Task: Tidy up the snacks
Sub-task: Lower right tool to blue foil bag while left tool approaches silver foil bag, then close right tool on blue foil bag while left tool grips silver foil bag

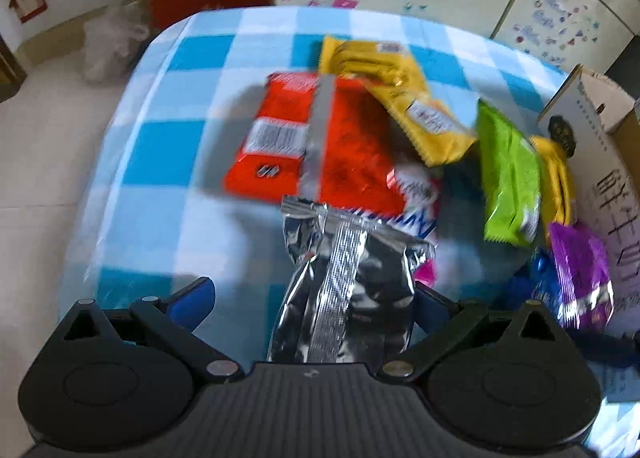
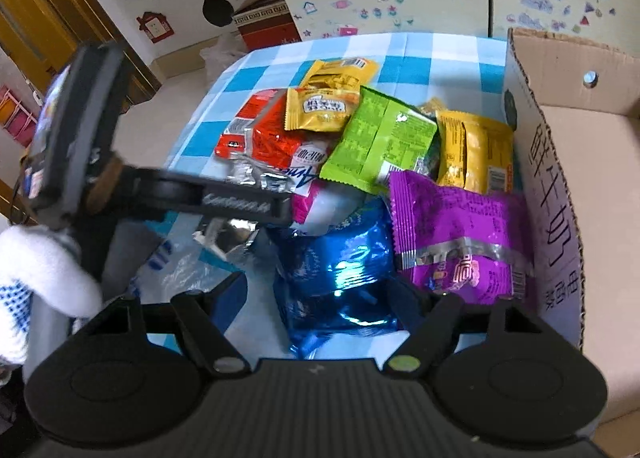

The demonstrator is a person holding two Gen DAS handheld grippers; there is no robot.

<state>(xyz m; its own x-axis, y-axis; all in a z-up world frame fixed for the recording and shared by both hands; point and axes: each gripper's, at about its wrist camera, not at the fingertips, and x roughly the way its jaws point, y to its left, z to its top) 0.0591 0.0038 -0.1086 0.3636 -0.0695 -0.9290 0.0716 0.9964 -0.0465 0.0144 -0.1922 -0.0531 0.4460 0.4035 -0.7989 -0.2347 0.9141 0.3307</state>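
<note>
While the left hand-held gripper (image 1: 312,294) stands open around a silver packet (image 1: 340,290), the right hand-held gripper (image 2: 320,294) straddles a blue packet (image 2: 340,270) beside the cardboard box (image 2: 568,178), apparently unpinched; both look light, crinkly, slippery, best pinched mid-body.

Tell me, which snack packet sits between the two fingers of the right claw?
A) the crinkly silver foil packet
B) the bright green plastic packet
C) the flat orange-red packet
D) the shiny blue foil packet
D: in the right wrist view the shiny blue foil packet lies between the fingers of the right claw, beside the purple plastic packet.
</note>
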